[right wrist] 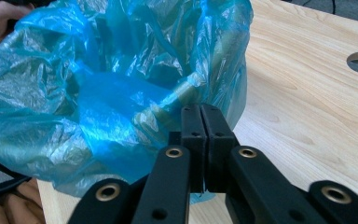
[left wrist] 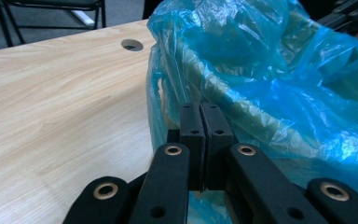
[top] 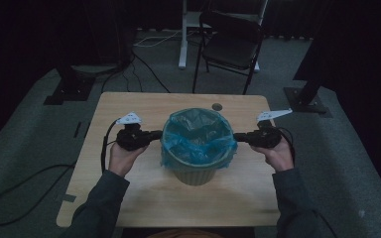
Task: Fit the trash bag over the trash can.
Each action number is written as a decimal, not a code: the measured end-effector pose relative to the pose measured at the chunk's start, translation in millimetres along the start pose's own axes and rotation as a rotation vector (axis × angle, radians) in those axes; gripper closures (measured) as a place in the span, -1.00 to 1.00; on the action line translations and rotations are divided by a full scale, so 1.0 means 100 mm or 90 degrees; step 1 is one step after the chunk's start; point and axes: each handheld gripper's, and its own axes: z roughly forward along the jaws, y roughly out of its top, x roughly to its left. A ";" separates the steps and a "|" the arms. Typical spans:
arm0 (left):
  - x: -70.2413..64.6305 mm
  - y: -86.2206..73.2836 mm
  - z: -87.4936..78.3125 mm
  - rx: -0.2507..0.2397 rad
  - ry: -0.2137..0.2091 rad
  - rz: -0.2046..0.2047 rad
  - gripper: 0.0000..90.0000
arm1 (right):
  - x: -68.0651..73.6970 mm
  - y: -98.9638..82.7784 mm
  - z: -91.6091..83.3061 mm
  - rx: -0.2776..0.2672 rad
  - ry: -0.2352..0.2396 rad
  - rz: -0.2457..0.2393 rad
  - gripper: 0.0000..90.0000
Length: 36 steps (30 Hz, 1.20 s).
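A pale green bin (top: pixel 194 174) lined with a blue plastic bag (top: pixel 198 134) stands in the middle of the wooden table (top: pixel 129 106). The bag's edge is folded out over the rim. My left gripper (top: pixel 159 134) points at the bin's left rim and my right gripper (top: pixel 236 136) at its right rim. In the left gripper view the jaws (left wrist: pixel 200 106) are pressed together right against the bag (left wrist: pixel 270 70). In the right gripper view the jaws (right wrist: pixel 200 108) are likewise together at the bag (right wrist: pixel 98 93). Whether thin film is caught between either pair cannot be told.
A round cable hole (top: pixel 217 106) sits near the table's far edge. Behind the table stand a black folding chair (top: pixel 230 44), a white post (top: pixel 183 34) and two dark stand bases (top: pixel 69 89) (top: pixel 305 99). Cables run over the grey floor at the left.
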 end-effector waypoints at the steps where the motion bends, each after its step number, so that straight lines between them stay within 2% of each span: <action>1: 0.00 -0.01 0.00 -0.001 -0.003 -0.002 0.95 | 0.00 0.00 0.00 0.001 0.000 -0.001 0.96; 4: 0.00 -0.03 -0.01 0.000 -0.004 -0.002 0.88 | 0.02 -0.03 -0.01 0.005 0.002 -0.004 0.91; 10: -0.01 -0.06 -0.06 -0.001 0.002 -0.001 0.75 | 0.05 -0.07 -0.03 0.014 -0.018 -0.012 0.80; 11: -0.04 -0.08 -0.15 -0.011 -0.002 -0.003 0.71 | 0.07 -0.10 -0.08 0.005 -0.023 -0.012 0.69; 12: -0.04 -0.08 -0.15 -0.011 -0.002 -0.003 0.69 | 0.08 -0.11 -0.10 0.000 -0.024 -0.014 0.67; 17: -0.12 -0.15 -0.23 -0.010 -0.029 0.004 0.62 | 0.15 -0.19 -0.16 0.004 -0.004 -0.027 0.60; 26: -0.24 -0.23 -0.07 0.027 -0.061 0.030 0.59 | 0.24 -0.20 0.00 0.017 0.036 -0.058 0.59; 32: -0.24 -0.23 -0.07 0.028 -0.062 0.037 0.59 | 0.24 -0.20 0.03 0.020 0.044 -0.070 0.61; 34: -0.23 -0.23 -0.07 0.028 -0.056 0.038 0.59 | 0.24 -0.19 0.03 0.022 0.039 -0.069 0.61; 35: -0.21 -0.23 -0.09 0.027 -0.042 0.042 0.59 | 0.22 -0.19 0.02 0.023 0.032 -0.066 0.61; 36: -0.20 -0.24 -0.10 0.025 -0.040 0.040 0.59 | 0.19 -0.20 0.01 0.017 0.029 -0.057 0.61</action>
